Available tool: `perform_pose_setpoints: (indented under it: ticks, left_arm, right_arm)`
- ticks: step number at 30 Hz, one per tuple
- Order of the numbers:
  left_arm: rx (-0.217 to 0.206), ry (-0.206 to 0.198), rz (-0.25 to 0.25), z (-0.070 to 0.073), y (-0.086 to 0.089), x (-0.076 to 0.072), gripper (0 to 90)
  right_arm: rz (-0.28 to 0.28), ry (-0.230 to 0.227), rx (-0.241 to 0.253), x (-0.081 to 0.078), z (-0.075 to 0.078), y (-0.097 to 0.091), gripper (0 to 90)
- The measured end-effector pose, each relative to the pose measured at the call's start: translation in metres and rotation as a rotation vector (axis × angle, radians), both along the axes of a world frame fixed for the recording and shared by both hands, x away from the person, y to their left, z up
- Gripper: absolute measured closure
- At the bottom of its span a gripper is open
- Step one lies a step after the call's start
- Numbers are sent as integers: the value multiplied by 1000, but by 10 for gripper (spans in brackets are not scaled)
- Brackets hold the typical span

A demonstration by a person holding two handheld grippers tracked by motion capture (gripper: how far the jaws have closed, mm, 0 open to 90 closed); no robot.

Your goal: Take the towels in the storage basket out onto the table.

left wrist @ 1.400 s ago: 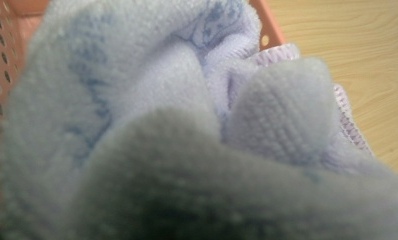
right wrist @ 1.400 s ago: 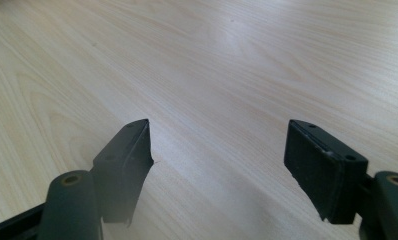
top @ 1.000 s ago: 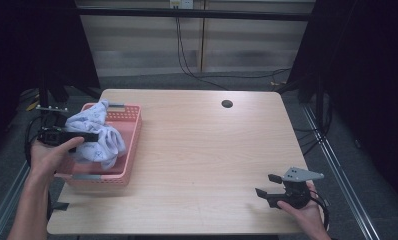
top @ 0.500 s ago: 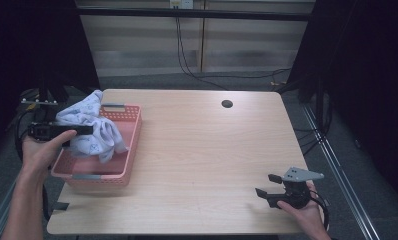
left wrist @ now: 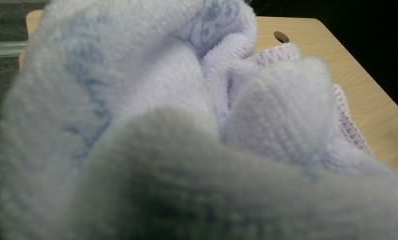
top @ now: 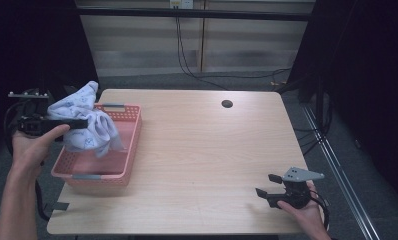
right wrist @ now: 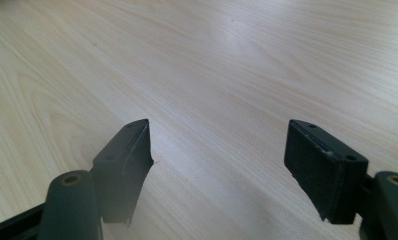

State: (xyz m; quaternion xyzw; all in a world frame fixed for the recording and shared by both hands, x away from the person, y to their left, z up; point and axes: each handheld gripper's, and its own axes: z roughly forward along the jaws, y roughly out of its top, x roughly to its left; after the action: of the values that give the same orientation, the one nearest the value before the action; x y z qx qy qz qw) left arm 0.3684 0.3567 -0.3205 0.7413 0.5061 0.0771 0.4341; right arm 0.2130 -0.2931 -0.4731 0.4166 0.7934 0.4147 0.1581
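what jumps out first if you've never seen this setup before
The pale blue towel bunched in the left gripper, hanging over the pink basket at the table's left edge. Next, the right gripper near the front right corner, jaws apart over bare wood, with nothing between them.

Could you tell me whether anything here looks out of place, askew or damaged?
Nothing looks damaged or spilled. The pink basket sits slightly askew at the table's left edge, and the pale blue cloth hangs bunched from the left gripper above it, as a lifted cloth would. The right gripper rests open near the front right corner.
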Motion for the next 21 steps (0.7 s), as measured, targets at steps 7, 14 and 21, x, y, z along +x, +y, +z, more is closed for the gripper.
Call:
perform_pose_setpoints:
  ticks: [7, 14, 21]
  left_arm:
    - [-1, -4, 10, 12, 1, -2, 525]
    - [-14, -12, 3, 24, 3, -3, 524]
    - [-3, -5, -7, 44, 3, -2, 524]
  right_arm:
    - [-1, -1, 1, 0, 0, 0, 268]
    - [-1, -2, 0, 0, 0, 0, 268]
    - [-1, 0, 0, 0, 0, 0, 268]
